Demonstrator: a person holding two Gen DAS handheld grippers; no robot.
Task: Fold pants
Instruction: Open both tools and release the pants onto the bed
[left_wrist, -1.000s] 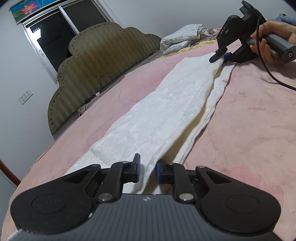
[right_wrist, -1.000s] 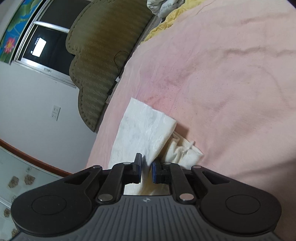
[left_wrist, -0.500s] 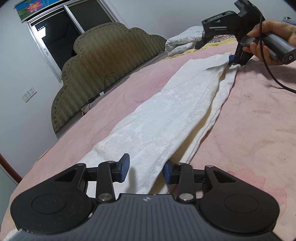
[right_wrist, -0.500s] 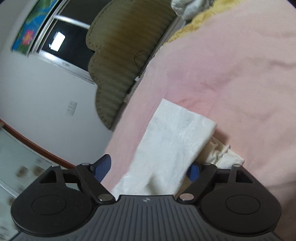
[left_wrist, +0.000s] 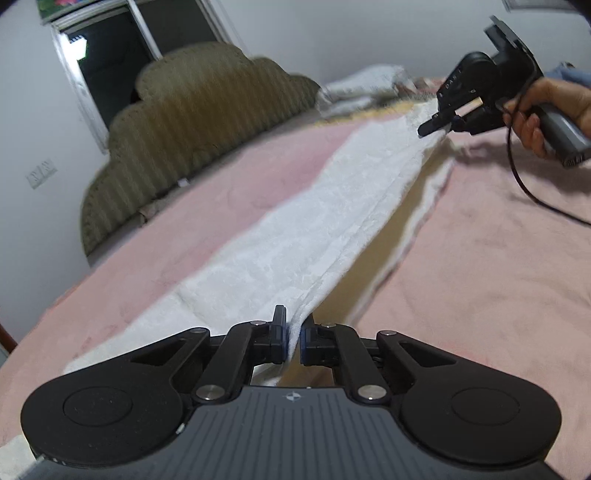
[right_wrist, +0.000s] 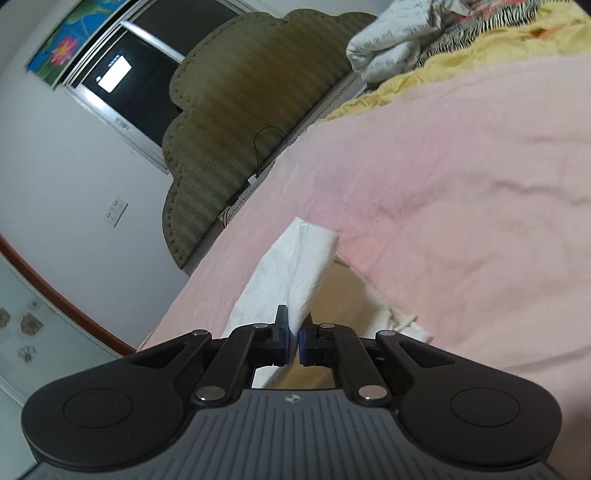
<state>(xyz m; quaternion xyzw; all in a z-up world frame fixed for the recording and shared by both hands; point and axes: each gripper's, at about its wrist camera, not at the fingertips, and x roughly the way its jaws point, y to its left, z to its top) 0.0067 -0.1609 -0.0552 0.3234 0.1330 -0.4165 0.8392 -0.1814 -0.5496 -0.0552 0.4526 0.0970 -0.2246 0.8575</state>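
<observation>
Item: long white textured cotton pants (left_wrist: 295, 251), laid lengthwise on the pink blanket-covered bed (left_wrist: 480, 277), one leg stacked over the other.

Left gripper (left_wrist: 293, 341) — I had its jaws just closing, and they stood pinched together on the upper layer's edge at the near end. Right gripper (left_wrist: 441, 127) — likewise just closing; clamped on the same layer's edge at the far end, held by my right hand (left_wrist: 543, 110). Between the two grips the top layer hung taut and raised, its cream-coloured underside and the lower leg showing beneath.

Handling note: my judgement was that the lift wanted both ends rising evenly, the cloth kept stretched so the edge stayed straight, and only one layer caught in each grip. Slack in the middle would likely have dragged the lower leg out of line. The fabric looked thin and limp, so a shallow pinch risked slipping.

Views compared: the left wrist camera gave the whole length of the pants, the far gripper with its trailing black cable (left_wrist: 532, 192), and the olive padded scalloped headboard (left_wrist: 192, 129). The right wrist camera (right_wrist: 293, 341) showed none of that span — only the pinched end of the pants (right_wrist: 291, 277), and a yellow quilt (right_wrist: 461, 74) with crumpled printed bedding (right_wrist: 391, 44) beyond.
</observation>
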